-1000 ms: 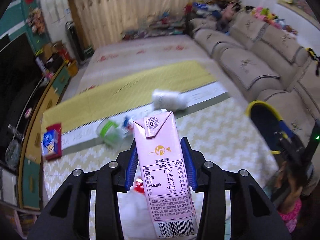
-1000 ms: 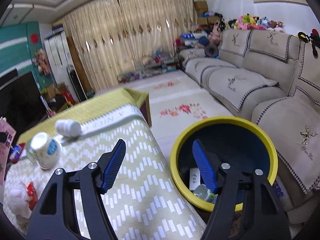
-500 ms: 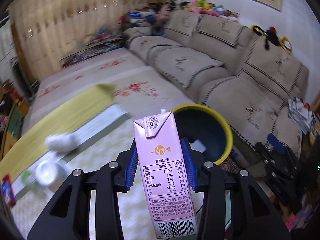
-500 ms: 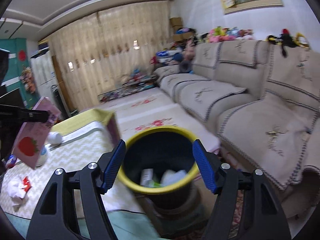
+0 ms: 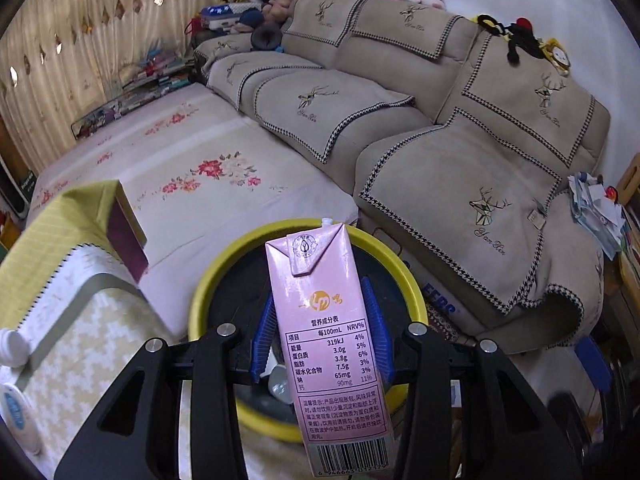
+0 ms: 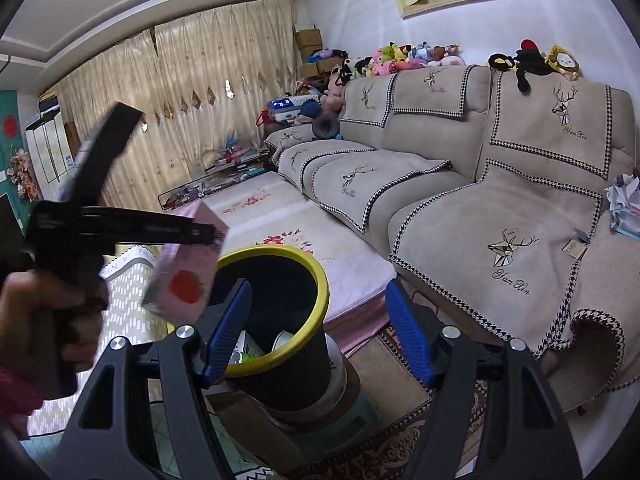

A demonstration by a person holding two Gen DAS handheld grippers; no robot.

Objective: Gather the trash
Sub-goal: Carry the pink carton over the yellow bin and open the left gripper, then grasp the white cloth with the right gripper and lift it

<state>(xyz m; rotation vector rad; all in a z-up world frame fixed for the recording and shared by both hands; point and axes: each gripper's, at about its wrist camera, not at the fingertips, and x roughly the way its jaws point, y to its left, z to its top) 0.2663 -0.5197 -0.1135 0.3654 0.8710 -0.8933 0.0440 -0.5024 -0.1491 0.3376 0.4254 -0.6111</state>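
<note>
My left gripper [image 5: 320, 332] is shut on a pink milk carton [image 5: 326, 320] and holds it upright over the open mouth of a dark bin with a yellow rim [image 5: 208, 280]. The right wrist view shows the same carton [image 6: 184, 268] in the left gripper [image 6: 120, 228], above and just left of the bin's yellow rim [image 6: 320, 280]. Some trash lies inside the bin [image 6: 280, 340]. My right gripper [image 6: 316, 332] is open and empty, hovering in front of the bin's right side.
A table with a zigzag cloth [image 5: 100, 340] is left of the bin, with a white bottle [image 5: 14, 352] and a round lid [image 5: 16, 416] on it. A beige sofa [image 5: 460, 152] runs along the right. A floral mat [image 5: 192, 168] lies behind the bin.
My left gripper has swung right from over the table to above the bin, carrying the carton. The right gripper has drawn back and turned right, so the bin now sits lower left.
</note>
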